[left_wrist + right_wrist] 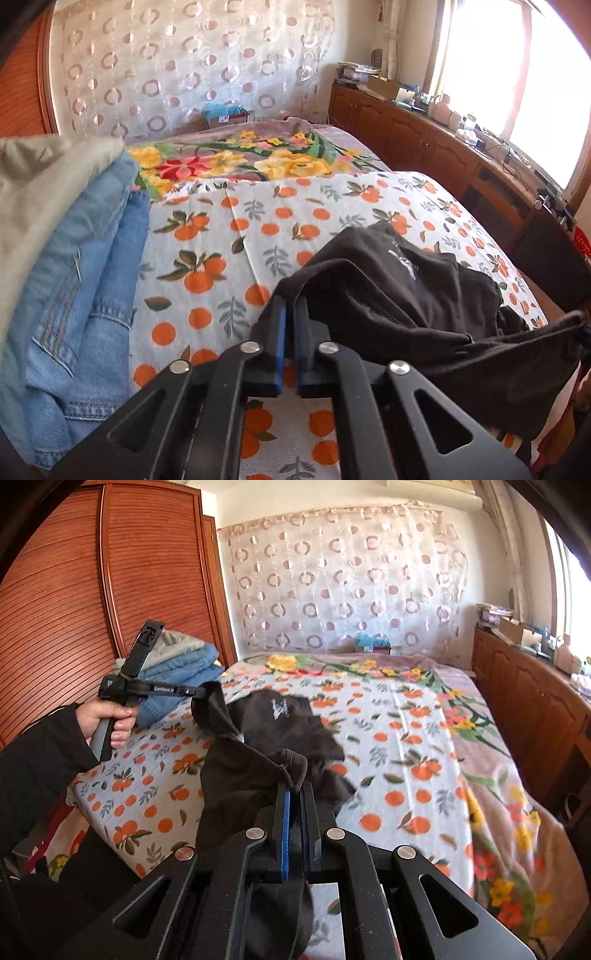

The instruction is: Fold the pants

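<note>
Two grippers: both pinched onto one pair of black pants above a bed.

Left wrist view
- left gripper (pixel 291 306): jaws drawn together, blue pads nearly meeting; a fold of black cloth caught at the tips.
- black pants (pixel 406 295): draped from those tips out to the right, partly lifted, the far part lying rumpled on the orange-print sheet (pixel 229 236); a small pale logo shows on the cloth.
- folded jeans (pixel 92 277): stacked at the left edge of the bed, with a grey-green garment (pixel 44 173) on top.
- floral blanket (pixel 258 155): across the far end of the bed, beyond the sheet.
- wooden cabinets (pixel 424 136): along the right wall under a bright window, tops cluttered; items too small to name.

Right wrist view
- right gripper (pixel 297 794): closed tight on a bunched hem or waistband edge of the pants (pixel 258 760); which end it is, probably the waistband, cannot be told for sure.
- left gripper (pixel 205 692): seen from the side at left, tips clamped on another corner of the pants, cloth hanging between the two grippers.
- person's hand (pixel 110 720): wrapped around the left gripper's handle, dark sleeve behind it.
- jeans stack (pixel 184 672): behind that gripper, against the slatted wooden wardrobe (pixel 74 590).
- curtain (pixel 343 583): circle-patterned, at the head of the bed.
</note>
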Tool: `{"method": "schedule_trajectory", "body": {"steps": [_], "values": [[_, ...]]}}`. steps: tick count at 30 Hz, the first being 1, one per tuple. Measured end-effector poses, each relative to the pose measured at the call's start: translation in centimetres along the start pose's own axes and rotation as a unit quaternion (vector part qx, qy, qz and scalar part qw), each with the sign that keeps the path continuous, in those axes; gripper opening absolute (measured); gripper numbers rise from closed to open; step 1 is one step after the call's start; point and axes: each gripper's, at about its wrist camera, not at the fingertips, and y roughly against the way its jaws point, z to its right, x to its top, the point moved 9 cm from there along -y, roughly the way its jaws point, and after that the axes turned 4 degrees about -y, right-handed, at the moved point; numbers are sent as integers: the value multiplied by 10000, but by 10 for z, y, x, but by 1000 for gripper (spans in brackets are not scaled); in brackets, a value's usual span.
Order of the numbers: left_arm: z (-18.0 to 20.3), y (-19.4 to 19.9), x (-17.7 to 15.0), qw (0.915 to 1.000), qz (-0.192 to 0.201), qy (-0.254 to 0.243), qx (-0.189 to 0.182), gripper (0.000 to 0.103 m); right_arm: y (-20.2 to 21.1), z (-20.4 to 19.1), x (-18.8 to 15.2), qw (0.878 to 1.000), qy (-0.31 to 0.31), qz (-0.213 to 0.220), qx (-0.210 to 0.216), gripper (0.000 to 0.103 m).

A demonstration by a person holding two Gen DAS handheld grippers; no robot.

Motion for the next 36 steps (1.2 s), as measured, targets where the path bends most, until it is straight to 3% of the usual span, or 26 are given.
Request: {"method": "schedule_trajectory", "body": {"steps": [7, 11, 19, 22, 25, 29, 36], "values": [[6, 29, 18, 9993, 292, -162, 192, 2, 23, 8, 23, 9991, 122, 337, -214, 4], [0, 55, 45, 9976, 586, -160, 330, 2, 27, 13, 49, 9972, 370, 498, -423, 4], [-20, 76, 152, 9928, 1054, -78, 572, 2, -25, 27, 179, 9908, 721, 939, -658, 4], [-27, 104, 187, 9867, 1403, -85, 818, 2, -43, 40, 228, 9869, 660, 1137, -937, 4], [-32, 142, 199, 9795, 1786, -45, 925, 2, -37, 43, 254, 9836, 519, 1401, -1015, 4], [-33, 161, 160, 9790, 1819, -73, 916, 2, -40, 30, 222, 9857, 496, 1349, -882, 4], [-27, 119, 8, 9911, 1052, 145, 807, 2, -75, 17, 70, 9982, 220, 363, -427, 4]]}}
